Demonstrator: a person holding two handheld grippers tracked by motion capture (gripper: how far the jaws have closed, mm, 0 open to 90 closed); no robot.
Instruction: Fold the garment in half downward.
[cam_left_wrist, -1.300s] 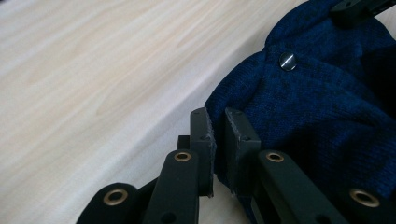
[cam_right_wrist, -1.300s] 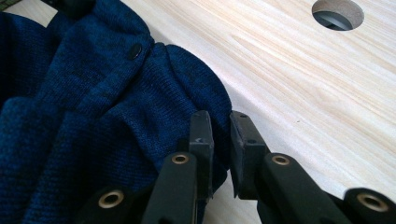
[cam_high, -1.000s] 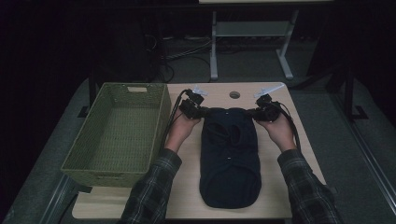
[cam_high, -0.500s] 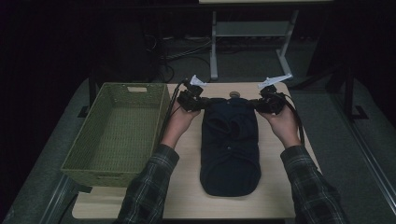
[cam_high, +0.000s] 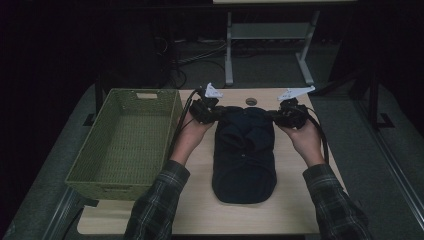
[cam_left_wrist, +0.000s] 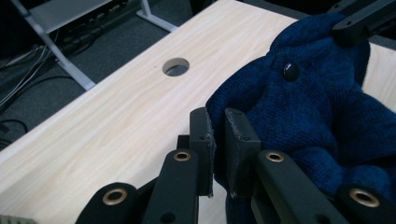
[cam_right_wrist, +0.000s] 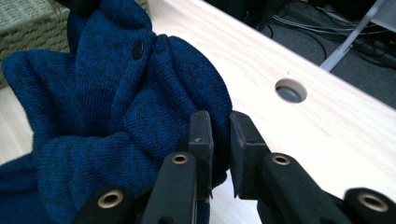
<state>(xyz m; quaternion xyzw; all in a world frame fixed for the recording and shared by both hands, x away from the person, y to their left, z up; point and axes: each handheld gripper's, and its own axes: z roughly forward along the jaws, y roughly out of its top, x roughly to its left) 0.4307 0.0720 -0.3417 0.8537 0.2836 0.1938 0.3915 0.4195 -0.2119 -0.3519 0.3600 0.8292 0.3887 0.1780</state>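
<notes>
A dark blue knitted garment (cam_high: 245, 160) with small dark buttons (cam_left_wrist: 291, 70) lies lengthwise on the light wooden table (cam_high: 295, 200). My left gripper (cam_high: 214, 114) is shut on its far left corner, and a fold of knit sits between the pads (cam_left_wrist: 218, 126). My right gripper (cam_high: 278, 115) is shut on the far right corner, pinching bunched fabric (cam_right_wrist: 219, 123). The far end of the garment (cam_right_wrist: 116, 107) hangs raised between the two grippers, while its near end rests on the table. The right gripper's black jaw tip (cam_left_wrist: 359, 18) shows at the top right of the left gripper view.
A green woven basket (cam_high: 82, 160) stands at the table's left side, close to the left hand, and its corner (cam_right_wrist: 28, 23) shows in the right gripper view. A round cable hole (cam_high: 251, 101) lies near the table's far edge. Beyond are a metal frame and cables on the floor.
Both grippers have risen and shifted a little toward the far edge, taking the garment's far corners with them. That end now lifts off the table and the hands are slightly wider apart.
</notes>
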